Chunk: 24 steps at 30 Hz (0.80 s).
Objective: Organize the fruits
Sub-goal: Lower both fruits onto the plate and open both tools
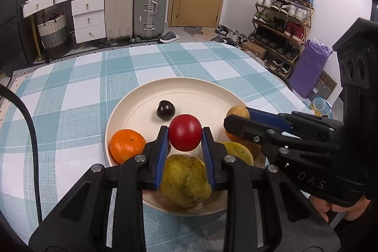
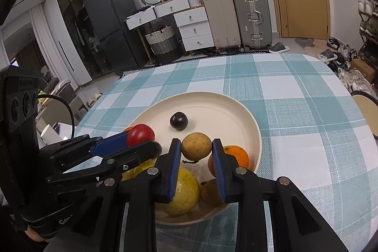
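Note:
A cream plate (image 1: 141,98) (image 2: 236,105) sits on the checked tablecloth and holds several fruits. My left gripper (image 1: 185,134) is shut on a red tomato (image 1: 185,132) (image 2: 140,134) above the plate. My right gripper (image 2: 196,147) is shut on a brownish round fruit (image 2: 196,146) (image 1: 237,112), also above the plate. A dark plum (image 1: 165,109) (image 2: 178,120) lies at the plate's middle. An orange (image 1: 126,145) lies at the plate's left rim, another orange (image 2: 236,155) at its right. A yellow-green pear (image 1: 186,181) and other yellow fruit (image 2: 186,190) lie under the grippers.
The table (image 1: 70,98) carries a teal and white checked cloth. Suitcases (image 1: 137,6), white drawers (image 1: 87,15) and a shoe rack (image 1: 281,23) stand beyond the far edge. A black cable (image 1: 28,124) runs over the left side.

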Available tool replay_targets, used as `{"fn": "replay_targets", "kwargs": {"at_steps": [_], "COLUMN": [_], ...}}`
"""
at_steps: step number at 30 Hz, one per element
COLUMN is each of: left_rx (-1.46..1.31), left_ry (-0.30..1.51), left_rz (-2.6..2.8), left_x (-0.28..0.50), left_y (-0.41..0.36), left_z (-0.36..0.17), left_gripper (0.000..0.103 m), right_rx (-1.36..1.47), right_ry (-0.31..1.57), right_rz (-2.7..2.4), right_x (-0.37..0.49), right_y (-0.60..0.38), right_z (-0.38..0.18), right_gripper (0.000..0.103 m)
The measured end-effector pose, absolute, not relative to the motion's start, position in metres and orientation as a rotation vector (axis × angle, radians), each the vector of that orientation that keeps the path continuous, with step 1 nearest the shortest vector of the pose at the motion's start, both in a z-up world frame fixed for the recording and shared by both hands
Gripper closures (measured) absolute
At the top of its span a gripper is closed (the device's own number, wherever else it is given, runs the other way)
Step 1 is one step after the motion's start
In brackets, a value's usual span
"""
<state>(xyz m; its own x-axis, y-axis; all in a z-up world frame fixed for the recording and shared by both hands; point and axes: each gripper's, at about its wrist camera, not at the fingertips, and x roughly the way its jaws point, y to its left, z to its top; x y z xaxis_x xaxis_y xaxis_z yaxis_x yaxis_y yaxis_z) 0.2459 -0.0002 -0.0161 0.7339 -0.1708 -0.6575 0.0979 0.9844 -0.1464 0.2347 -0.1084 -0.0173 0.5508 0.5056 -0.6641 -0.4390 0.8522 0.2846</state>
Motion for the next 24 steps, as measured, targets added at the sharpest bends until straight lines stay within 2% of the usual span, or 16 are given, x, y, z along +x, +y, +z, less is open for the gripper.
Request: {"fn": "replay_targets", "kwargs": {"at_steps": [9,16,17,19,20,21,22,24], "left_rx": [-0.123,-0.130,-0.131,-0.131,-0.130,-0.127,-0.123,-0.124], "left_ry": [0.739,0.727,0.725,0.716,0.706,0.692,0.681,0.666], "left_rz": [-0.137,-0.139,-0.134,-0.112,-0.101,-0.086,-0.068,-0.044], "left_x": [0.246,0.235,0.232,0.224,0.219,0.213,0.207,0.195], "left_y": [0.004,0.011,0.013,0.017,0.019,0.021,0.023,0.029], "left_z": [-0.019,-0.009,-0.008,-0.003,-0.001,0.002,0.004,0.009], "left_gripper": [0.078,0.077,0.073,0.059,0.044,0.031,0.025,0.008], "right_rx": [0.065,0.067,0.063,0.060,0.054,0.048,0.039,0.038], "right_ry": [0.814,0.783,0.776,0.760,0.751,0.741,0.717,0.693], "right_rz": [0.573,0.569,0.565,0.566,0.569,0.568,0.554,0.543], "right_x": [0.234,0.227,0.225,0.219,0.215,0.211,0.206,0.201], "right_y": [-0.104,-0.112,-0.114,-0.117,-0.119,-0.120,-0.122,-0.126], "right_z": [-0.019,-0.012,-0.011,-0.007,-0.005,-0.004,-0.002,0.000], "right_gripper": [0.075,0.063,0.061,0.038,0.030,0.015,0.008,0.002]}}
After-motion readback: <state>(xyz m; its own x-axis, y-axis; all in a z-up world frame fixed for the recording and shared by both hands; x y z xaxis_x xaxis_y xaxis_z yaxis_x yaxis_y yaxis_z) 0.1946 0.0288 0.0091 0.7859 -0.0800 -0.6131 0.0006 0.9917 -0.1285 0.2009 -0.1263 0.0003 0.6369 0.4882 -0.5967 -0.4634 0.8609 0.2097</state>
